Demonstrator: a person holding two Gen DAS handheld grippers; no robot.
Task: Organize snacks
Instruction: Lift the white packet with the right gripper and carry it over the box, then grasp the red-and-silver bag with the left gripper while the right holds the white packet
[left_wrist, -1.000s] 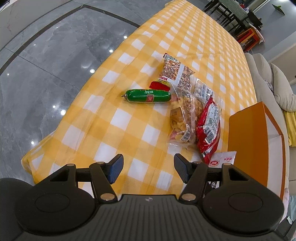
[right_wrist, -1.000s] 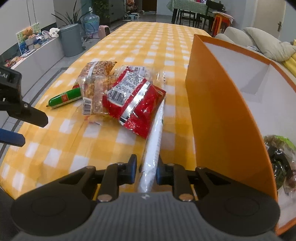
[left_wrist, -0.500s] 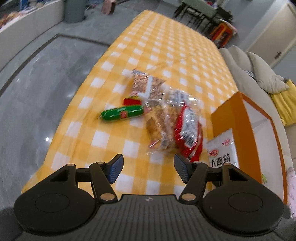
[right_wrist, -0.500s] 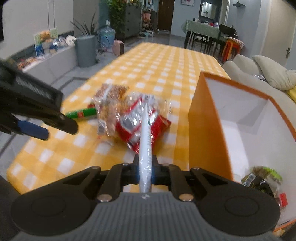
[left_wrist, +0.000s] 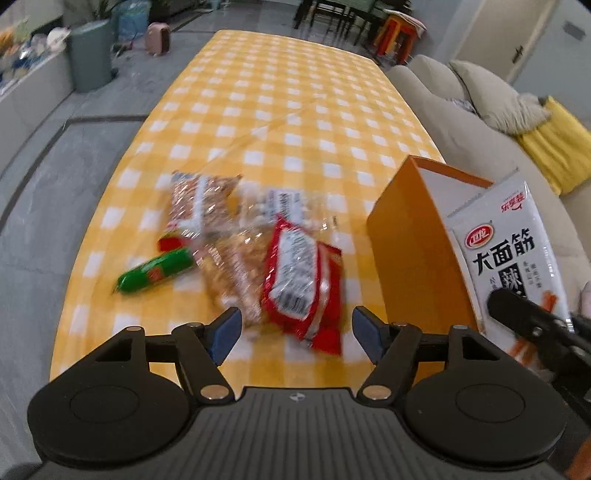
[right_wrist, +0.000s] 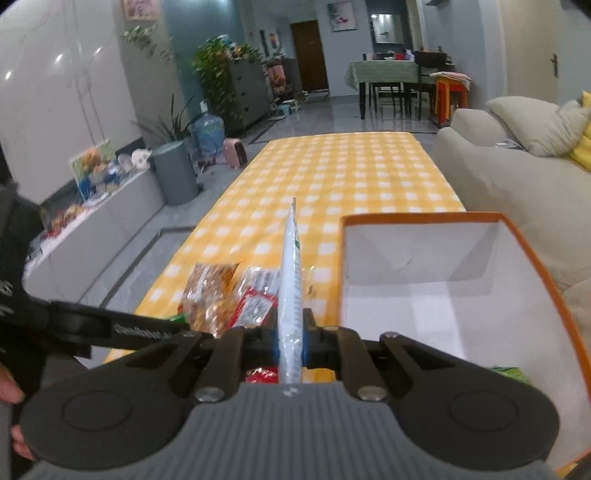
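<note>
Right gripper (right_wrist: 290, 345): raised above the near end of the yellow-and-white checked tablecloth (right_wrist: 343, 173), pitched moderately downward; black fingers pressed together on the lower end of a flat white foil snack packet with black characters (right_wrist: 290, 280).

White packet: held clear of the table, seen edge-on from the right wrist, long axis running forward and up, away from the gripper; free end uppermost. In the left wrist view its printed face (left_wrist: 513, 254) shows, just beside the near left wall of the open-topped orange cardboard box with white lining (right_wrist: 436, 258).

Left gripper (left_wrist: 295, 330): tilted steeply down over the table's near edge; blue-padded jaws just widened, well apart, nothing between them.

Loose on the cloth, left of the box: red crinkled packet (left_wrist: 301, 280), clear bags of brown snacks (left_wrist: 205, 201), green sausage-shaped stick (left_wrist: 155, 275) lying aslant.
</note>
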